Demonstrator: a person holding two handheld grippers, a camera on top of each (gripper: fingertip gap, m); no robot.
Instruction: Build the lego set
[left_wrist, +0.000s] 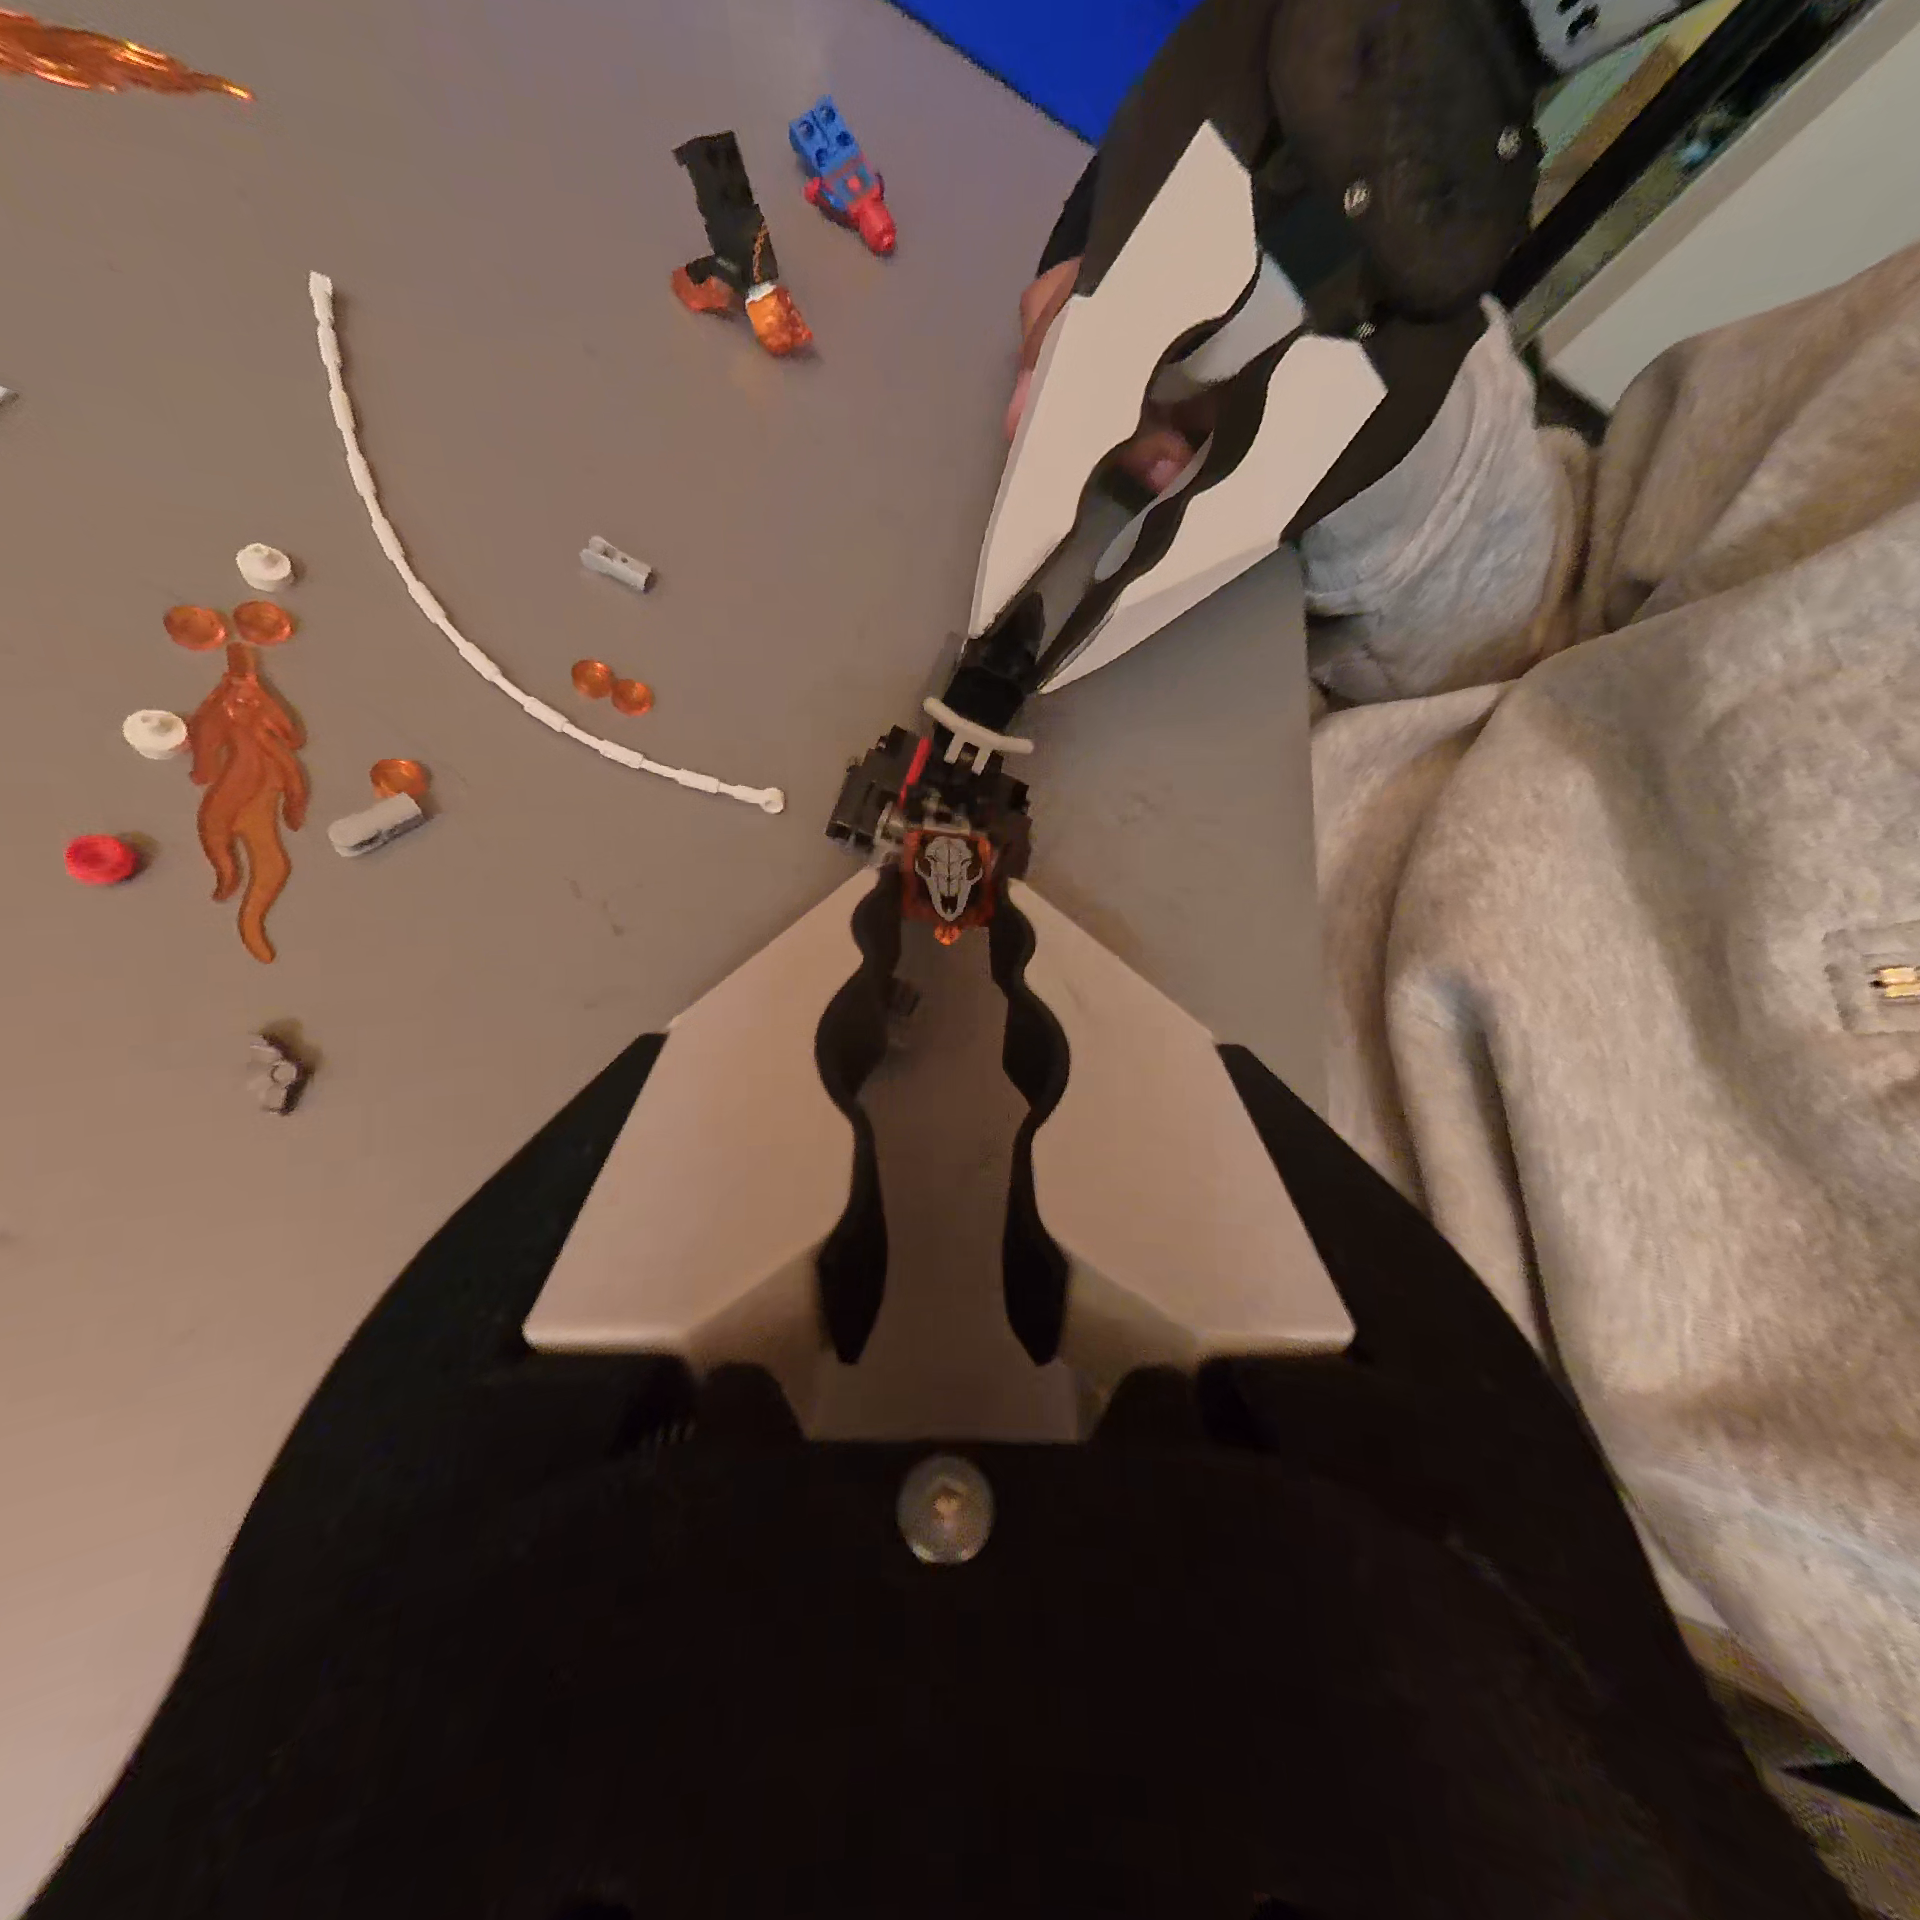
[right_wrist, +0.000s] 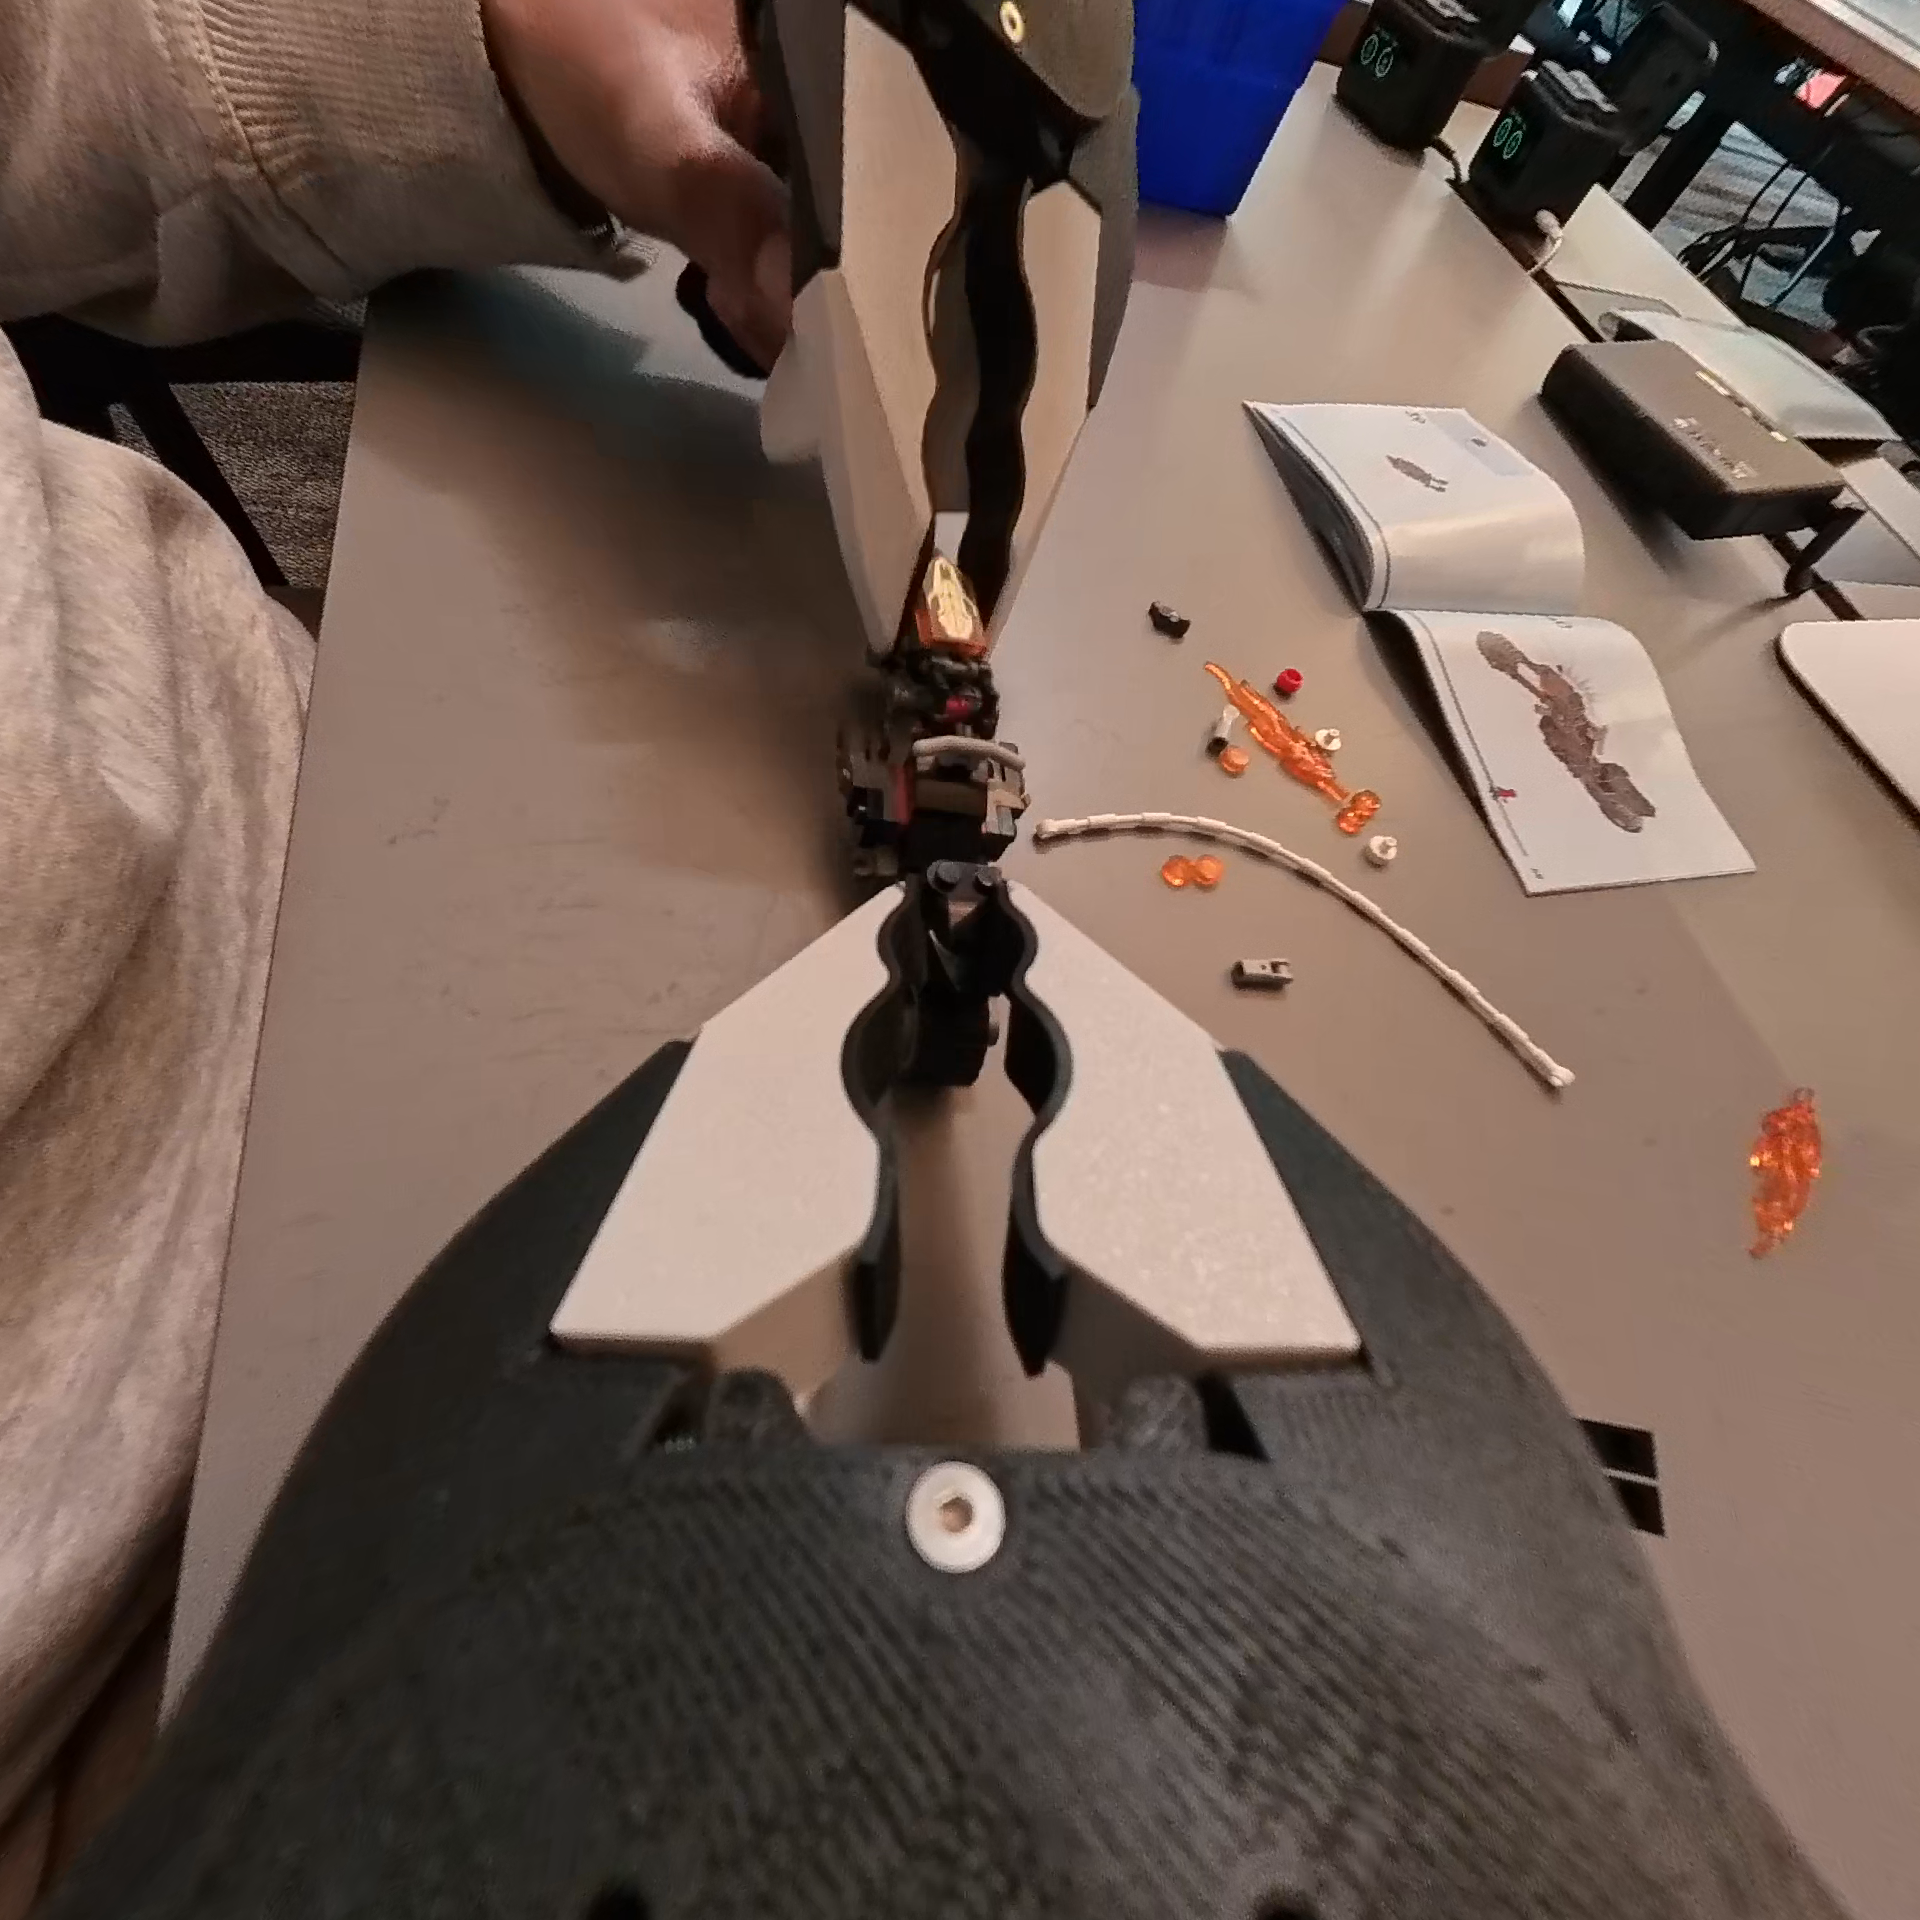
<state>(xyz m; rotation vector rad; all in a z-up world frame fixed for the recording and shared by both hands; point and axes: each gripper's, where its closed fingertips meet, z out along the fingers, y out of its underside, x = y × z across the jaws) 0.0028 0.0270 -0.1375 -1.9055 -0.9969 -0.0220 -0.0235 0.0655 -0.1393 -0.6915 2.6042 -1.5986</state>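
Loose bits, like the orange flame piece (left_wrist: 247, 790) and white chain (left_wrist: 499, 634), lie left on the table (left_wrist: 623, 436). The lego model (left_wrist: 935, 821) sits between both grippers. The left gripper (left_wrist: 948, 914) pinches its skull end. The right gripper (right_wrist: 951, 894) seems to pinch the black end. Pulling hard could snap it apart.

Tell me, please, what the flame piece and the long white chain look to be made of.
The flame piece looks like translucent orange plastic, glossy: the table shows through it. The white chain looks like matte opaque plastic, perhaps flexible, since its segments lie in a curve.
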